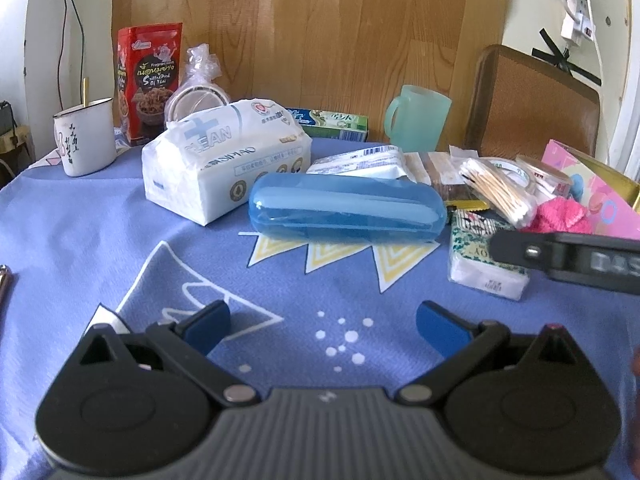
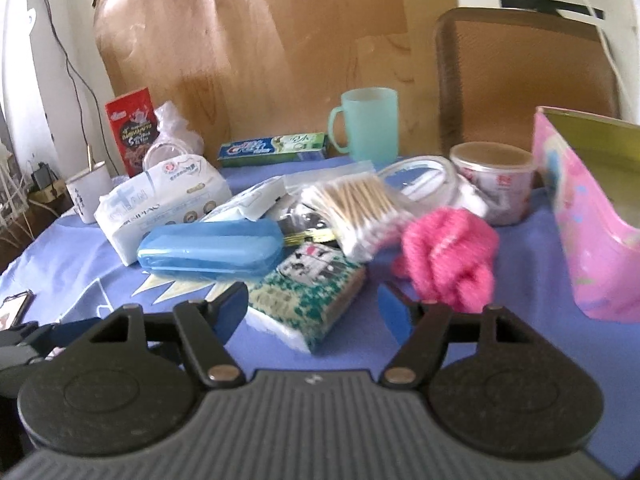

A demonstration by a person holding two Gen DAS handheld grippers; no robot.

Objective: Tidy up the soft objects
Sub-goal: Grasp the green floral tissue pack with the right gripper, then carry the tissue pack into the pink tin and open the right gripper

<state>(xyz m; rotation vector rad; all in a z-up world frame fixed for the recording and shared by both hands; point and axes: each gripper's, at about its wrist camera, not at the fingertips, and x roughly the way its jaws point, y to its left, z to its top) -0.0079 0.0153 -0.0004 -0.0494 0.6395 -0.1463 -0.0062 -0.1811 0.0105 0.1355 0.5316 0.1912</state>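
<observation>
Wood-grain panelling backs a table covered in a blue printed cloth, with a brown chair back at the far right corner.

A pink box stands open near the right edge. Toward the far left sits a white pack of tissues, and in front of it, touching its corner, lies a blue plastic case. A red snack pouch stands at the far edge beside a white enamel mug at the far left corner. A pale green cup stands along the far edge, with a toothpaste box lying between it and the tissues.

Soft things gather toward the right side. A pink knitted bundle lies just beside the pink box, blurred in the right wrist view. A small tissue packet with a green pattern lies just in front of the blue case. A bag of cotton swabs rests behind both, next to a roll of tape and a round tub.

The right tongs stand apart, nothing clamped; the patterned packet lies between their blue fingers, and I cannot tell whether they touch it. The left tongs stand wide apart over bare cloth near the front edge.
</observation>
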